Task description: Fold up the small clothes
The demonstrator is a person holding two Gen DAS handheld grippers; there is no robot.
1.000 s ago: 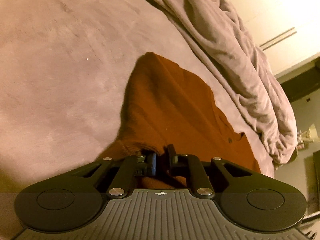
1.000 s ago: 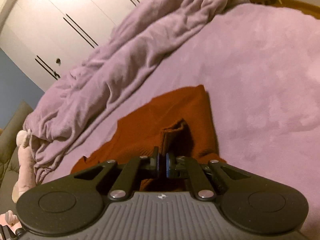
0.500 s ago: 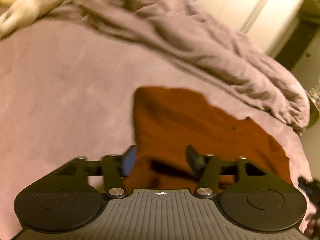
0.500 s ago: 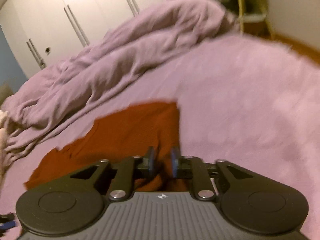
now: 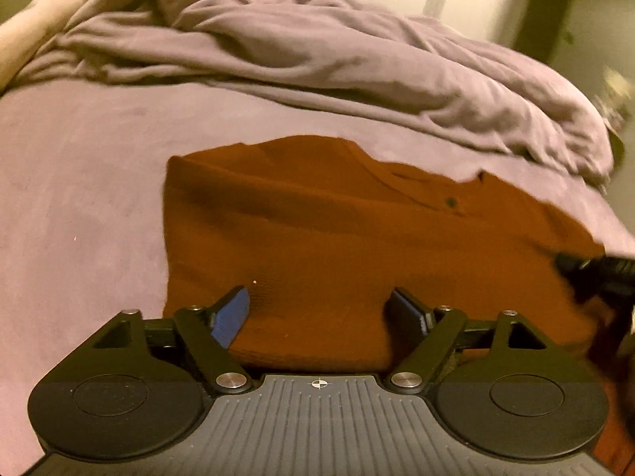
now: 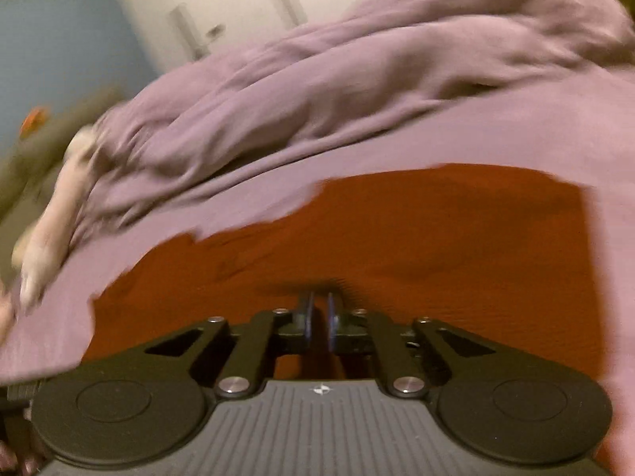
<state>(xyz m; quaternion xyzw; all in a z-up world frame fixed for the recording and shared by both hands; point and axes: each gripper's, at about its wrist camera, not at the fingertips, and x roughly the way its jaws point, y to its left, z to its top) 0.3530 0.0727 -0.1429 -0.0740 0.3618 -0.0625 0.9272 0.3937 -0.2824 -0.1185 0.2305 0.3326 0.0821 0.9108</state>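
A small rust-orange knit top point(image 5: 317, 238) lies folded on the purple bed sheet point(image 5: 79, 198); a dark button shows near its collar. My left gripper point(image 5: 319, 311) is open and empty, its blue-padded fingers spread over the top's near edge. In the right wrist view the same top point(image 6: 436, 238) fills the middle, blurred. My right gripper point(image 6: 319, 317) hangs just over the cloth with its jaws nearly together and a thin gap between them; nothing shows in the gap. The right gripper's tip shows at the left wrist view's right edge point(image 5: 587, 265).
A crumpled purple duvet point(image 5: 317, 47) is heaped along the far side of the bed, also in the right wrist view point(image 6: 317, 91). White wardrobe doors point(image 6: 278, 0) stand behind it. A pale soft toy point(image 6: 51, 206) lies at the left.
Both grippers let go of the orange top; the left opened wide, the right only a crack. Both views swung round to face the garment and duvet squarely. The top now lies flat.
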